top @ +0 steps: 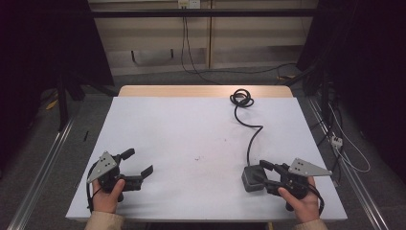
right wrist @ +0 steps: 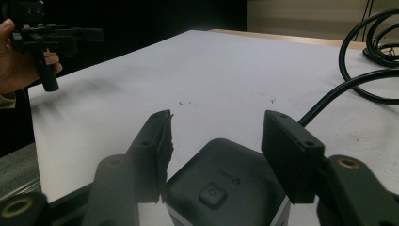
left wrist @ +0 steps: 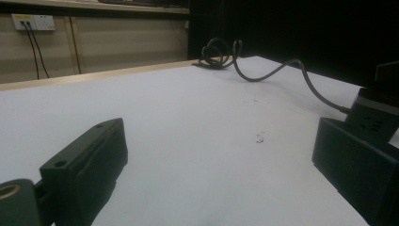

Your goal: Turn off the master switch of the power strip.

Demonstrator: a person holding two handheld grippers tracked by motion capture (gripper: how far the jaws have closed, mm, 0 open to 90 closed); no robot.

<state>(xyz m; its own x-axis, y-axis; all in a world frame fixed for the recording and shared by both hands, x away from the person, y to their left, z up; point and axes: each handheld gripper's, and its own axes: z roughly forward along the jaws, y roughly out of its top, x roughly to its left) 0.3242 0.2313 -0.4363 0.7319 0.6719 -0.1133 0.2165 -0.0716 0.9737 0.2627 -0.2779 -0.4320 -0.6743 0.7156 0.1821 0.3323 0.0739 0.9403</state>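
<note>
On the white table (top: 191, 129), the left gripper (top: 136, 165) sits near left, jaws spread apart over bare surface. Near right, the right gripper (top: 263, 173) has its jaws around a dark power cube (top: 251, 179), whose black cable (top: 250, 134) runs to a far coil

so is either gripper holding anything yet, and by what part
Nothing is held. The right gripper is open, its jaws either side of the power cube without closing on it. The left gripper is open over bare table.
</note>
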